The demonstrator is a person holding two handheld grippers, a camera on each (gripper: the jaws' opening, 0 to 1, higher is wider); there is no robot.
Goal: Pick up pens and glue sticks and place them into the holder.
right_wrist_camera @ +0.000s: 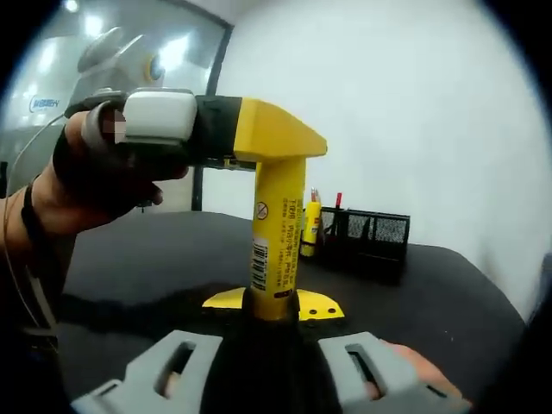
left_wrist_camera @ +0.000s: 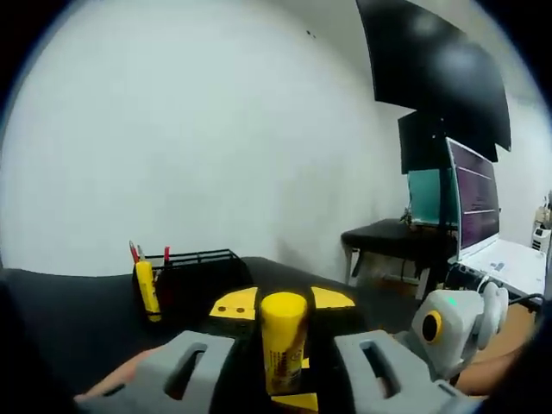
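A yellow glue stick (left_wrist_camera: 285, 345) (right_wrist_camera: 276, 241) stands upright between both grippers. My left gripper (left_wrist_camera: 283, 302) has its yellow jaw tips against the stick near its top; in the right gripper view it (right_wrist_camera: 267, 138) reaches in from the left over the stick's top. My right gripper (right_wrist_camera: 274, 304) has its tips against the stick's lower end, and its body (left_wrist_camera: 453, 319) shows at the right. Behind is the black mesh holder (left_wrist_camera: 203, 267) (right_wrist_camera: 366, 235). A second glue stick (left_wrist_camera: 148, 289) (right_wrist_camera: 310, 226) stands at its left end, with red pen tips (left_wrist_camera: 134, 252) (right_wrist_camera: 338, 201) beside it.
The holder sits on a black table (left_wrist_camera: 78, 319) (right_wrist_camera: 155, 259) before a white wall. A side desk with monitors (left_wrist_camera: 470, 198) stands at the right. A person's gloved hand (right_wrist_camera: 95, 181) holds the left gripper, with a glass partition behind it.
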